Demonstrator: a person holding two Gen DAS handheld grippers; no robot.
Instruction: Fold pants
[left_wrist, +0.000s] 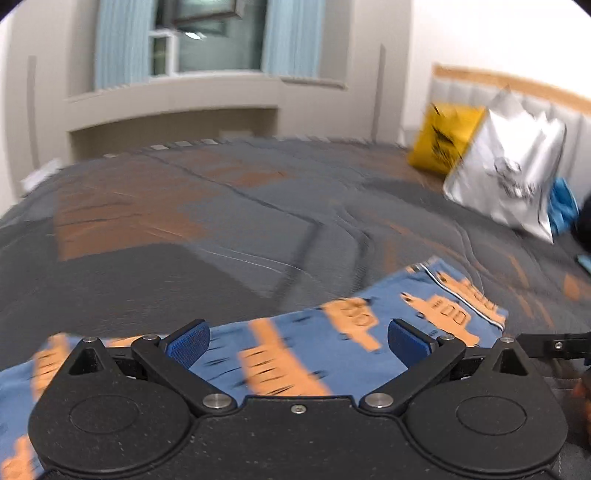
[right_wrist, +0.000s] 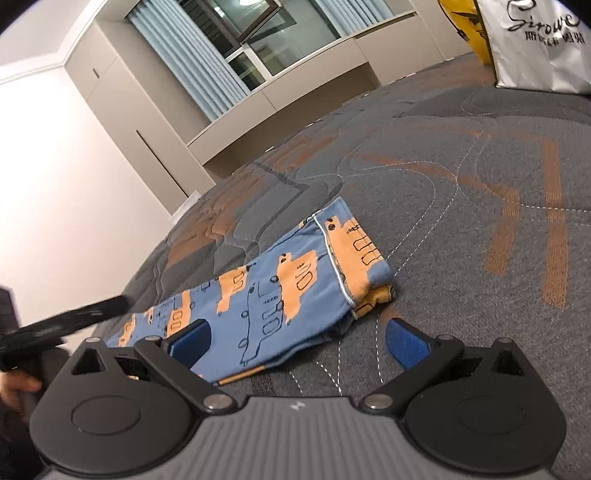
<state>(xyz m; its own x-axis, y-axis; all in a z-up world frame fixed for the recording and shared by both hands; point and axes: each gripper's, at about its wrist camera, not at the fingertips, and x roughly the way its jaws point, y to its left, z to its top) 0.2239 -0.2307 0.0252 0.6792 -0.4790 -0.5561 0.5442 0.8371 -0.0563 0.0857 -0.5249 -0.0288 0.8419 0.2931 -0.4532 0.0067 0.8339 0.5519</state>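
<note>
**Folded pants on the bed, both claws released**

The pants (right_wrist: 280, 291), blue with orange printed shapes, lie flat on the grey and orange quilt (right_wrist: 461, 192) as a long folded strip. In the right wrist view the strip runs from the lower left, near the gripper, up toward the middle of the quilt; its far end shows a white piped seam and a doubled edge where layers are stacked.

The right gripper (right_wrist: 297, 345) is released, its blue pads spread wide with nothing between them. It sits just beside the near edge of the pants: the left pad (right_wrist: 192, 341) is over the cloth, the right pad over bare quilt. Whether either pad touches the fabric cannot be told.

The left gripper (left_wrist: 298, 341) is likewise released, jaws wide apart and gripping nothing. In its view, which is blurred, the pants (left_wrist: 332, 332) stretch across the frame just beyond and beneath the pads.

Beyond the pants, at the far side of the quilt, a white bag (left_wrist: 509, 173) with dark lettering stands against the headboard (left_wrist: 517, 83), with a yellow bag (left_wrist: 443, 140) touching it on its window side. A window (right_wrist: 266, 40) with pale blue curtains faces the quilt's far edge.
</note>
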